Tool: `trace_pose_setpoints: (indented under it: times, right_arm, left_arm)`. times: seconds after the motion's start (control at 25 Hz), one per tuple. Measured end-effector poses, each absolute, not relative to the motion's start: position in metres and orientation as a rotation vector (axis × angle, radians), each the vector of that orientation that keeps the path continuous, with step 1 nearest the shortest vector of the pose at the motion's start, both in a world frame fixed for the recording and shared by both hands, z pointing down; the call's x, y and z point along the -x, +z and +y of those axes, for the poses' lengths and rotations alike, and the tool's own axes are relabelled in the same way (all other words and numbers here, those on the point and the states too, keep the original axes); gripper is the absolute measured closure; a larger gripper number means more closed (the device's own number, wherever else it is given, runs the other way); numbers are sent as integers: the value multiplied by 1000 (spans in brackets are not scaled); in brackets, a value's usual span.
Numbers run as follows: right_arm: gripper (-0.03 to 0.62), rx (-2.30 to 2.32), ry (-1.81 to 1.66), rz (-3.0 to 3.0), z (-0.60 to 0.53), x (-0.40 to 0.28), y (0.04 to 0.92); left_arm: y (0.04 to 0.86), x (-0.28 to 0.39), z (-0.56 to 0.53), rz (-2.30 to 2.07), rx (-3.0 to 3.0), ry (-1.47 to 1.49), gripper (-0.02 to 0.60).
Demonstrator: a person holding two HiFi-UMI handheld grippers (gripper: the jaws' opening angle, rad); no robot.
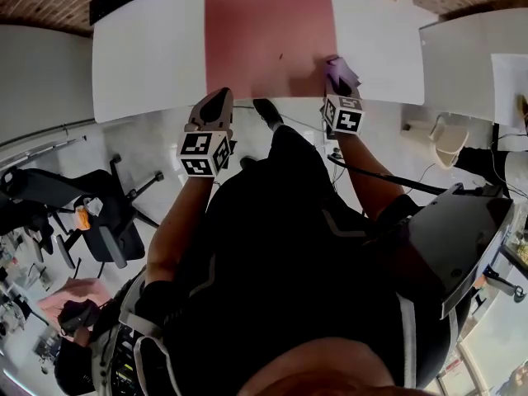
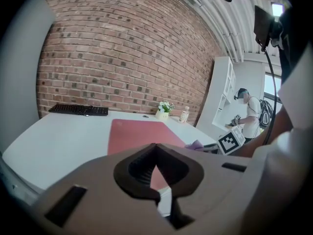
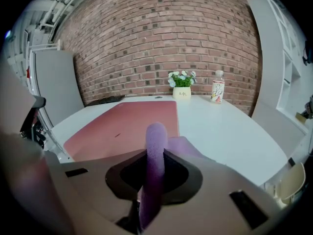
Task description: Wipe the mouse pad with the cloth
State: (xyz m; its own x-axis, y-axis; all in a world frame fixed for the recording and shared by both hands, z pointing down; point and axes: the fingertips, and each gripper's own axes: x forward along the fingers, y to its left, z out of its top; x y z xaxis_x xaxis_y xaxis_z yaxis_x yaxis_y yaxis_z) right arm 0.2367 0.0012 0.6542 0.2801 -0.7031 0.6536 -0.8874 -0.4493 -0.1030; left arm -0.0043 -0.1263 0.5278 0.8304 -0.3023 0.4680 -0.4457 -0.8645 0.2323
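My right gripper (image 3: pixel 155 156) has its jaws clamped on one purple cloth (image 3: pixel 156 133), which stands up between them in a soft fold. From the head view, the cloth sits at the near right corner of the mouse pad (image 1: pixel 268 31). My left gripper (image 2: pixel 156 148) has its jaws together with nothing between them, and it hangs off the table's (image 1: pixel 148 56) near edge.

There is one mouse pad: large, dusty red, with rounded corners, lying flat on the white table and carrying one small dark speck (image 3: pixel 117 135). Behind it are one keyboard (image 2: pixel 78 109), one flower pot (image 3: pixel 182 89) and one bottle (image 3: pixel 217 90).
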Motion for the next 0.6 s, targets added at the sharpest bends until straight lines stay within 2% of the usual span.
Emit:
trace_pose_setpoints:
  times: [0.6]
  right_arm:
    - [534, -2129, 991, -1600, -34, -195, 659]
  left_arm:
    - [519, 39, -143, -747, -2606, 554, 577]
